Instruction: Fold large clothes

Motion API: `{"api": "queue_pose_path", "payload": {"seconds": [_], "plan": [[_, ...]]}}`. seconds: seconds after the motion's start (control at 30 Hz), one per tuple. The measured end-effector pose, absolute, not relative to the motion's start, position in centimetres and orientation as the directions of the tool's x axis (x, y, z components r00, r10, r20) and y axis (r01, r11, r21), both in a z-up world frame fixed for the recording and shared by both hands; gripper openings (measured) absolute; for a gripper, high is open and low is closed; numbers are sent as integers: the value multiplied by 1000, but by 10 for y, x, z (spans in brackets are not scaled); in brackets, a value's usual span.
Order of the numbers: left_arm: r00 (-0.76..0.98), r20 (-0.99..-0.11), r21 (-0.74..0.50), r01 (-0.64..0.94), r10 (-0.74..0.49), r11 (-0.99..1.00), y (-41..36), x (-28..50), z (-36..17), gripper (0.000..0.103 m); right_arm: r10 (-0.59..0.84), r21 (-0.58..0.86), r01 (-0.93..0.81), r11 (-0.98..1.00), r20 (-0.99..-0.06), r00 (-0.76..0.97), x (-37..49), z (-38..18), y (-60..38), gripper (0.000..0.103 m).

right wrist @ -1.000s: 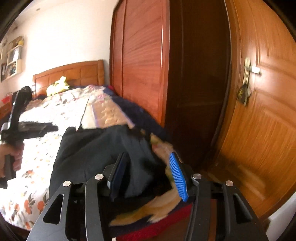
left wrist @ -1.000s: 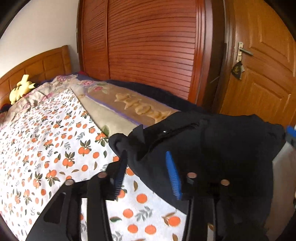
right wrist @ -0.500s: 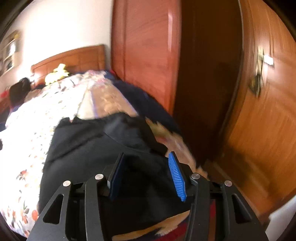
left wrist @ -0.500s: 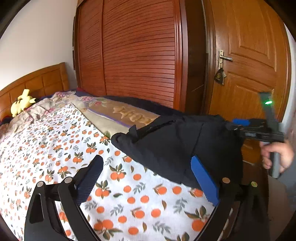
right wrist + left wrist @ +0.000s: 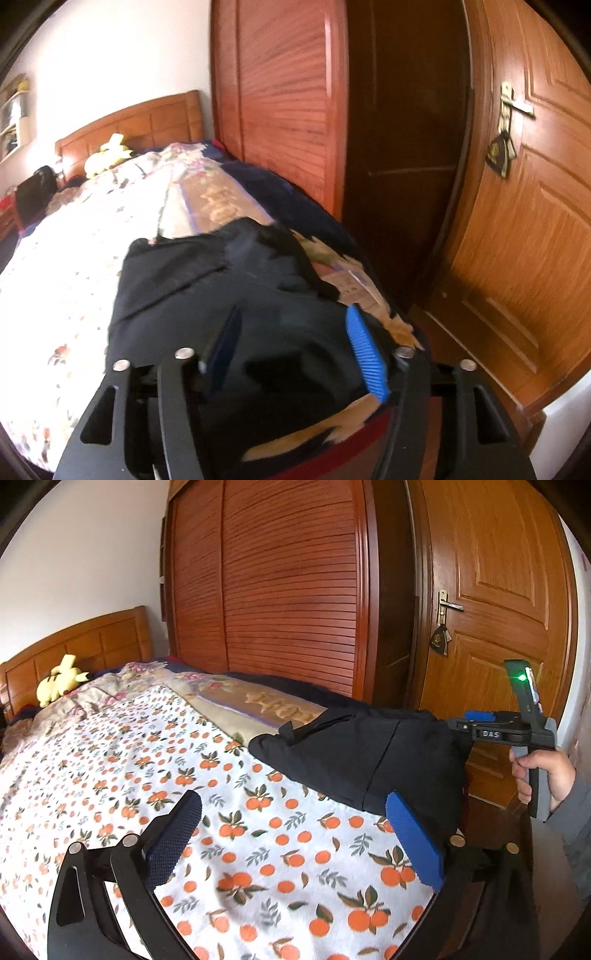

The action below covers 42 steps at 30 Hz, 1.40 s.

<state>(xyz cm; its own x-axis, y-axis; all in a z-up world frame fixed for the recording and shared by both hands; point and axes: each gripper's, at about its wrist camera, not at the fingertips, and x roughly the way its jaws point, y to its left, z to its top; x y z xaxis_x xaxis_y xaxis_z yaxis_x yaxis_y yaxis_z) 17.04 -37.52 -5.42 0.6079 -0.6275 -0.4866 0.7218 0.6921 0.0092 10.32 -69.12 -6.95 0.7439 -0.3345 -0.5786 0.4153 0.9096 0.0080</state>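
Note:
A black garment (image 5: pixel 354 753) lies folded in a heap at the near right corner of the bed, on the orange-print sheet (image 5: pixel 147 760). My left gripper (image 5: pixel 293 801) is drawn back from it, its jaws opening to full width with only the sheet between them. The garment's edge lies just beyond the blue right finger (image 5: pixel 413 842). My right gripper (image 5: pixel 293 313) hovers low over the garment (image 5: pixel 207 280), its jaws opening with black cloth between them and the pads not pressing. In the left wrist view the right gripper (image 5: pixel 476 718) reaches the garment's far right corner, held by a hand (image 5: pixel 543 771).
A yellow plush toy (image 5: pixel 61 685) lies by the wooden headboard (image 5: pixel 74 646). A slatted wardrobe (image 5: pixel 288 590) runs along the bed's far side. A wooden door (image 5: pixel 491 609) with a handle and a hanging tag stands right of it. A patterned blanket (image 5: pixel 266 705) lies behind the garment.
My left gripper let go of the black garment, spread wide and drew back toward the near side. My right gripper shifted over the garment and its jaws widened.

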Motion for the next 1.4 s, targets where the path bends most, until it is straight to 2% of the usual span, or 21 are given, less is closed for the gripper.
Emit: {"api": "queue_pose_path", "payload": {"seconds": [0.07, 0.13, 0.2, 0.37, 0.87, 1.4], "plan": [[615, -485, 12, 715, -621, 699, -367, 167, -51, 101, -324, 5, 395, 919, -565, 759, 98, -62, -676, 65], [636, -489, 29, 696, -597, 718, -356, 160, -50, 101, -302, 8, 369, 929, -556, 774, 94, -56, -657, 79], [640, -491, 27, 689, -591, 724, -348, 156, -49, 101, -292, 4, 351, 936, -547, 785, 93, -53, -641, 87], [634, -514, 0, 674, -578, 739, -322, 148, -58, 101, -238, 16, 292, 956, -539, 808, 95, -52, -597, 96], [685, -565, -42, 533, -460, 845, -230, 150, -88, 101, -60, 51, 107, 993, -563, 824, 131, -84, -469, 96], [795, -552, -11, 296, -252, 955, -94, 100, -64, 101, 131, 93, -96, 991, -525, 841, 124, -80, -333, 96]]}}
